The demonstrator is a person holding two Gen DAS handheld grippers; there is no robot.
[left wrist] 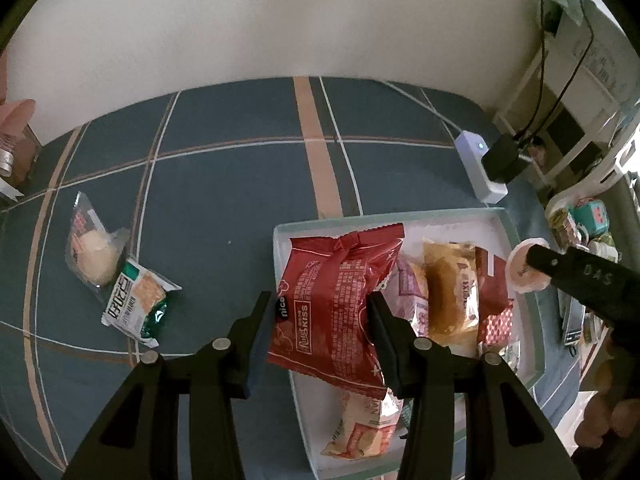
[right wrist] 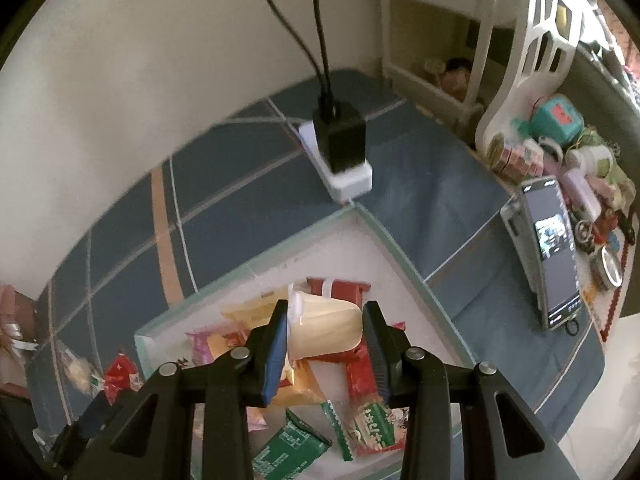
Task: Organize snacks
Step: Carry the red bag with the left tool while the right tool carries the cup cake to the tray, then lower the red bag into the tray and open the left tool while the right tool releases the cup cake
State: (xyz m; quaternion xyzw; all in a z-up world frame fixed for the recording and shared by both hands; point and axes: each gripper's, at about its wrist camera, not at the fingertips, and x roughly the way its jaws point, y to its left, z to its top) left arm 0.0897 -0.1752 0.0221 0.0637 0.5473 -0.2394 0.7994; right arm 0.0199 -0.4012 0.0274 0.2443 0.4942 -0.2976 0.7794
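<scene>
Left gripper (left wrist: 322, 316) clamps red snack bag (left wrist: 336, 304) over white tray (left wrist: 520, 240) to drop it in; right gripper (right wrist: 325, 328) pinches cream cup (right wrist: 324, 330) likewise.

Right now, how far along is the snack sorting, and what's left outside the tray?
Mostly done: several packets already lie in the white tray. In hand: the left gripper holds a red packet over the tray, and the right gripper holds a small cream cup above it. Left: a clear-wrapped bun and a green-and-white cracker packet sit on the blue cloth, outside the tray.
</scene>
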